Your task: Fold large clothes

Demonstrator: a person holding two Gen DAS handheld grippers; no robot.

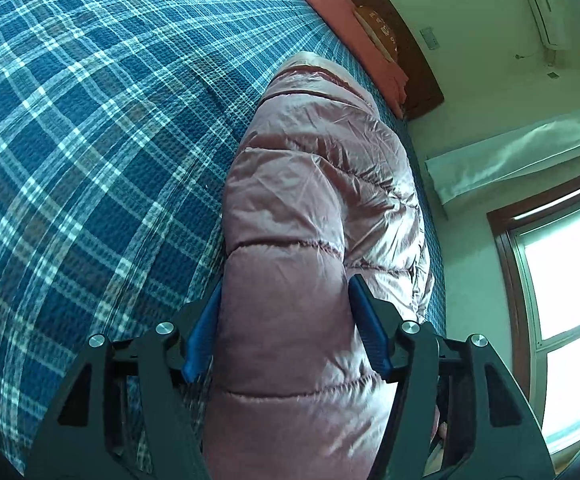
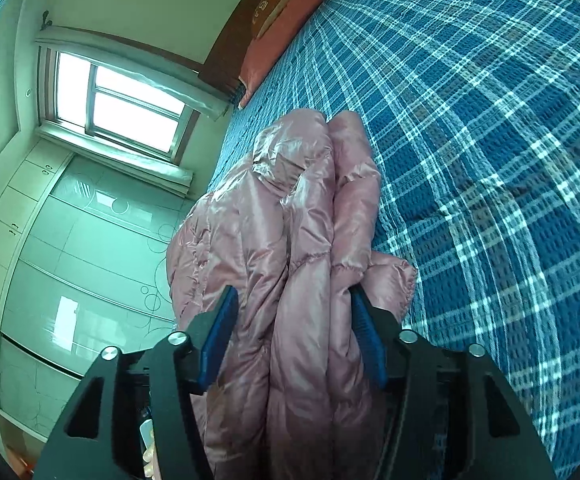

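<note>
A pink puffer jacket (image 1: 313, 184) lies bunched on a bed covered in a blue plaid bedspread (image 1: 90, 140), near the side of the bed closest to the window (image 2: 130, 108). The jacket is shiny and slick, quilted into fat padded panels with stitched seams, and creased all over. The bedspread has a waffle-like weave, crossed by white and pale brown stripes.

The left hand-held gripper (image 1: 286, 320) has its blue ribbed pads set wide apart against both flanks of one thick padded roll of the jacket, gripping it. The right hand-held gripper (image 2: 293, 328) likewise stands wide, with several gathered folds of the jacket (image 2: 290, 240) packed between its pads; the right-hand pad presses into the cloth, while the other seems to touch it, though the bulging fabric makes that contact hard to judge.

At the head of the bed lie a salmon pillow (image 1: 353, 28) and a brown cushion with pale markings (image 1: 377, 28) against a dark wooden headboard (image 1: 417, 76). An air conditioner (image 1: 537, 4) hangs on the wall. Beside the window stands a pale wardrobe with glossy sliding doors (image 2: 82, 248) printed with circles. The puffed jacket hides the bedspread directly ahead of both grippers.
</note>
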